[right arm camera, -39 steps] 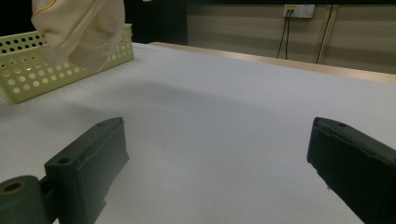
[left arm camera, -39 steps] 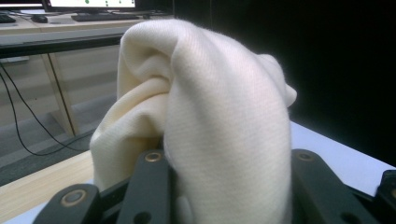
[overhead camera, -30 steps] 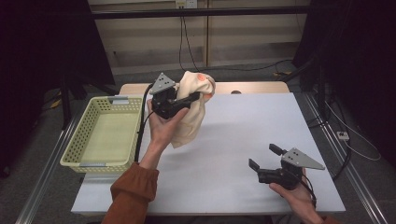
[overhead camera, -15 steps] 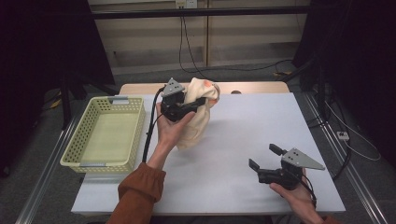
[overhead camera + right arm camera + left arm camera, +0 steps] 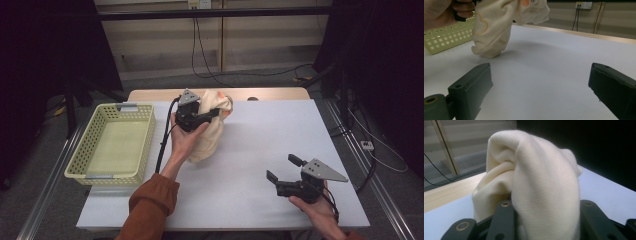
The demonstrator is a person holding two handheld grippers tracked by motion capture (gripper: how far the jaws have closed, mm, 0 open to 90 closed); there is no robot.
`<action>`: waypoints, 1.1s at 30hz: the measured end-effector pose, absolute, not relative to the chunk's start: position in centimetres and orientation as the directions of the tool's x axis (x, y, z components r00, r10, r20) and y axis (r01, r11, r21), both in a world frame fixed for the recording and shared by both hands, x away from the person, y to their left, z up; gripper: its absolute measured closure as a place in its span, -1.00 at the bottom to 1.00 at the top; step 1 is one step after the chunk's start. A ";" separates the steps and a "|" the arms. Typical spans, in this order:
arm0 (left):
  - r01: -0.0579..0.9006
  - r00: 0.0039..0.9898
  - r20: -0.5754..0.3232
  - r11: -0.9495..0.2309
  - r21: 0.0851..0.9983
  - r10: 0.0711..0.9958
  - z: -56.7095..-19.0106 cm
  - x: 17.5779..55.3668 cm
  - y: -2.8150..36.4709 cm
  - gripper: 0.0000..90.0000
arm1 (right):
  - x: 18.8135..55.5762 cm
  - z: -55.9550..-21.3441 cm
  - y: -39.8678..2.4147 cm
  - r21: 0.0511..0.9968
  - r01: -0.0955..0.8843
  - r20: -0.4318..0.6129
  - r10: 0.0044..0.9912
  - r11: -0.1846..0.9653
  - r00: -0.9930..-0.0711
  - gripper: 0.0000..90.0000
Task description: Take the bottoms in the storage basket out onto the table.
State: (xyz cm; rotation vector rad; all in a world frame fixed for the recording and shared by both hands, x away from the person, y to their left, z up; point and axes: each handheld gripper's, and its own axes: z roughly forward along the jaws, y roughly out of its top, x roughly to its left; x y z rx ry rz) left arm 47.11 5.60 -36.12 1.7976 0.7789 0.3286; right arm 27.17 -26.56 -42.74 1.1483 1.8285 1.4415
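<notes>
A cream cloth (image 5: 209, 137) hangs bunched from my left gripper (image 5: 212, 114), which is shut on its upper folds above the table's back middle. In the left gripper view the cloth (image 5: 544, 177) bulges up between the two black jaws of the left gripper (image 5: 546, 220). Its lower end touches the white table (image 5: 265, 130). A yellow heart outline shows on the cloth (image 5: 491, 32) in the right gripper view. My right gripper (image 5: 281, 167) stands open near the front right, low over the table, with nothing between the jaws of the right gripper (image 5: 541, 85).
A pale yellow perforated basket (image 5: 146, 145) sits empty on the table's left side, close beside the left forearm. The basket's wall (image 5: 446, 37) also shows behind the cloth. Cables trail over the floor behind the table.
The left hand has sunk and shifted slightly right with the cloth, whose lower end now rests on the table. The right gripper has stayed in place.
</notes>
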 end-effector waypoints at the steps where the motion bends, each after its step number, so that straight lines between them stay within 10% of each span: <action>1: 0.351 0.745 -0.155 -0.184 0.918 0.649 -36.3 47.2 5.6 0.45 | 27.2 -42.7 -26.6 0.954 0.291 0.092 0.866 0.064 -0.491 -0.89; 33: 0.415 0.760 -0.095 -0.368 0.832 0.643 -40.2 46.7 5.2 0.36 | 27.3 -42.8 -26.5 0.953 0.294 0.092 0.866 0.065 -0.492 -0.89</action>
